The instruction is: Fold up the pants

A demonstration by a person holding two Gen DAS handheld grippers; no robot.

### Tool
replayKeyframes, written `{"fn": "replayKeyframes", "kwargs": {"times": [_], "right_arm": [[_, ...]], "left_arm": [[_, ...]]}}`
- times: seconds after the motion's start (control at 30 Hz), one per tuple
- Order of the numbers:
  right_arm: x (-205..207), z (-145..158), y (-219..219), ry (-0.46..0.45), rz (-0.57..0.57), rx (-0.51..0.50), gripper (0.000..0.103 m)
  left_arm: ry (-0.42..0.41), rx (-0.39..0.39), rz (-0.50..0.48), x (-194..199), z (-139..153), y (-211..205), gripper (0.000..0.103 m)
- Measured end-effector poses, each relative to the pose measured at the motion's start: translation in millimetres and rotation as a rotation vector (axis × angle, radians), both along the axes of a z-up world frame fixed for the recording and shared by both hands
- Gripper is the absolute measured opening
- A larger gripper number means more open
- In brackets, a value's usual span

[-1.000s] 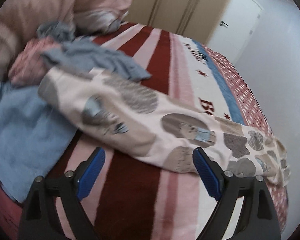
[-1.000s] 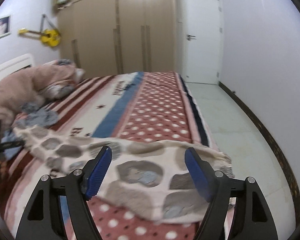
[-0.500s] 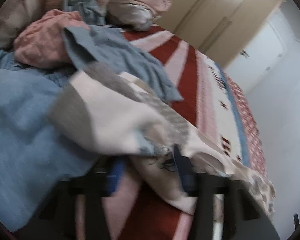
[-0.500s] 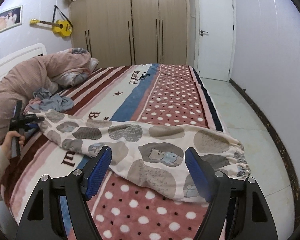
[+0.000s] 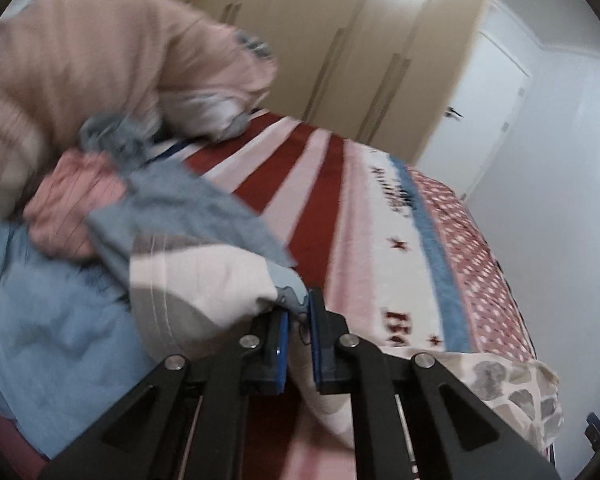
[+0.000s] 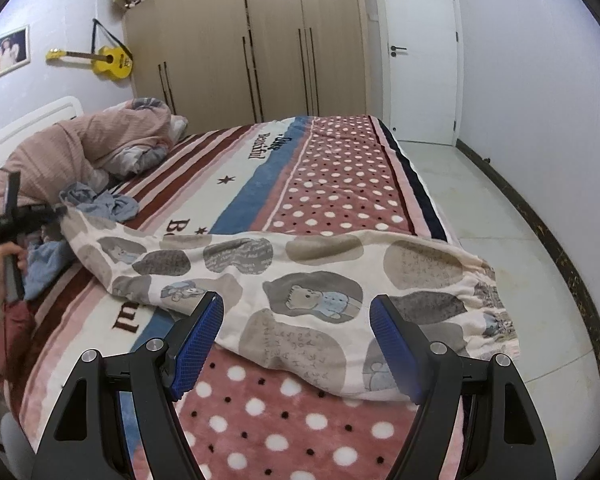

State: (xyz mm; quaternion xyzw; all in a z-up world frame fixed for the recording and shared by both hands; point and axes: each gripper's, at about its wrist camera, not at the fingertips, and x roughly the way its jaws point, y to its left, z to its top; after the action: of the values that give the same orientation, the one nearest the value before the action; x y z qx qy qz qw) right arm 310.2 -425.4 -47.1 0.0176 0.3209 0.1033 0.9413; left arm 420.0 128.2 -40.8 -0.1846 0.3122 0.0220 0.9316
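The pants (image 6: 300, 280) are cream with grey patches and bear prints. They lie stretched across the bed, cuffs at the right edge. My left gripper (image 5: 299, 322) is shut on the pants' waist end (image 5: 204, 280) and lifts it a little; it also shows in the right wrist view (image 6: 58, 211) at the far left. My right gripper (image 6: 296, 340) is open and empty, its blue pads above the pants' leg end without touching.
The bed blanket (image 6: 332, 168) has red stripes, a blue band and a polka-dot part. A pile of blue, grey and pink clothes (image 5: 112, 216) and a pink duvet (image 6: 100, 140) lie by the waist end. Floor (image 6: 500, 208), wardrobe (image 6: 252, 48) and door beyond.
My left gripper has closed on the pants' waist end and raised it. My right gripper has pulled back and up from the leg end, staying open.
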Motion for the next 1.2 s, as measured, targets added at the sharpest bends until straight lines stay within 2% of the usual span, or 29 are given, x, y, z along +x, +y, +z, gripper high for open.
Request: {"fn": "replayKeyframes", "kwargs": {"times": [0.17,0.33,0.53,0.63,0.7,0.8,0.87,0.93,0.97,1.03,1.2], "right_arm": [[-10,-6,-15,-0.006,0.003,0.038,0.072],[-24,-9,-35,-0.02,0.007,0.065,0.072],[-37,-16,-65,-0.023,-0.003,0.104,0.072],[-41,-21,-78,-0.026,-0.021,0.109,0.072],[-40,-26,-83,-0.019,-0.029,0.11,0.072],[-36,-34,-84,0.01,-0.028,0.128,0.072],[-31,-37,-81,0.027,-0.022,0.139,0.072],[-27,-38,-74,0.037,-0.014,0.141,0.072],[-24,-38,-69,0.04,-0.006,0.14,0.072],[-17,-37,-57,0.051,0.014,0.141,0.072],[14,-38,-16,0.093,0.067,0.186,0.075]], "left_arm": [[-0.009,0.06,-0.111,19,28,-72,0.007],[0.012,0.094,-0.239,36,23,-164,0.007],[0.093,0.136,-0.405,43,-18,-270,0.007],[0.139,0.172,-0.475,38,-42,-303,0.007],[0.175,0.165,-0.521,35,-55,-316,0.007],[0.216,0.208,-0.549,31,-65,-328,0.008],[0.238,0.225,-0.572,29,-65,-327,0.021],[0.206,0.213,-0.569,21,-57,-313,0.055],[0.176,0.202,-0.561,17,-50,-303,0.059],[0.137,0.183,-0.544,9,-37,-279,0.062],[0.113,0.18,-0.448,1,-25,-206,0.062]]}}
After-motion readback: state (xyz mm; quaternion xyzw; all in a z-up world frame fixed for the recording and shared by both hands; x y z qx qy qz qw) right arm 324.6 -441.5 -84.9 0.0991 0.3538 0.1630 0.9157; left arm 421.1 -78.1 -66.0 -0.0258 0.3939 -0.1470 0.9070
